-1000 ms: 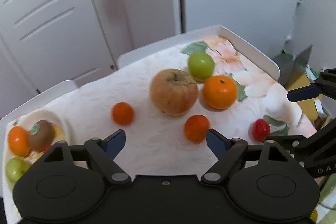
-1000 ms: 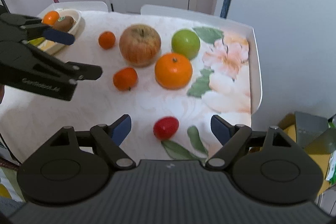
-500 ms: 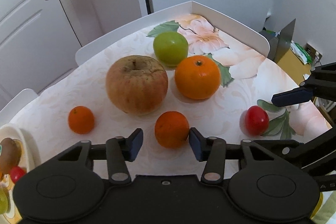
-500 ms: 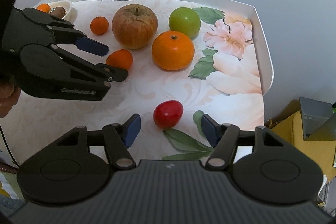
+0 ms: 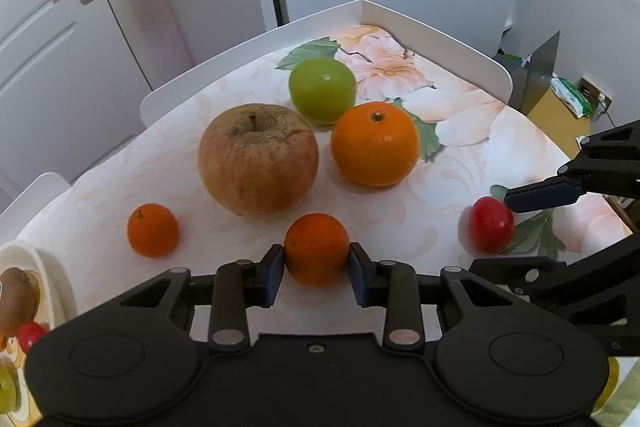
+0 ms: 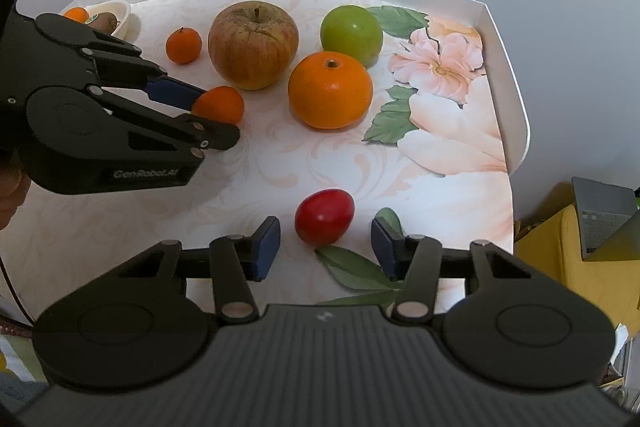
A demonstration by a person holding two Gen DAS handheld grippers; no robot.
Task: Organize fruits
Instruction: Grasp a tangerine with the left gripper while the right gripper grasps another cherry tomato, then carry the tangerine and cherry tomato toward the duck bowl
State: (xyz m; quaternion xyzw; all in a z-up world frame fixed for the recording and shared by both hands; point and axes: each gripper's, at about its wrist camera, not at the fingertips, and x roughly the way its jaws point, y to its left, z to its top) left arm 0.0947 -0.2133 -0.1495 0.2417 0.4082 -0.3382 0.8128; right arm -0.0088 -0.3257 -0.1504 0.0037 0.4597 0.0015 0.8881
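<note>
My left gripper [image 5: 316,269] is shut on a small orange mandarin [image 5: 317,249] that rests on the flowered table; it also shows in the right wrist view [image 6: 219,105]. My right gripper [image 6: 325,242] is open around a red plum-shaped fruit [image 6: 325,215], with gaps on both sides. Beyond lie a big brownish apple [image 5: 258,159], a large orange [image 5: 375,143], a green apple [image 5: 322,89] and another small mandarin [image 5: 152,230].
A white bowl [image 6: 122,11] at the far left of the table holds a kiwi, an orange and other fruit. The table has a raised white rim [image 6: 508,79]. A laptop [image 6: 604,223] sits on a yellow surface to the right, off the table.
My left gripper moved forward and closed on the small mandarin. My right gripper came forward and narrowed around the red fruit.
</note>
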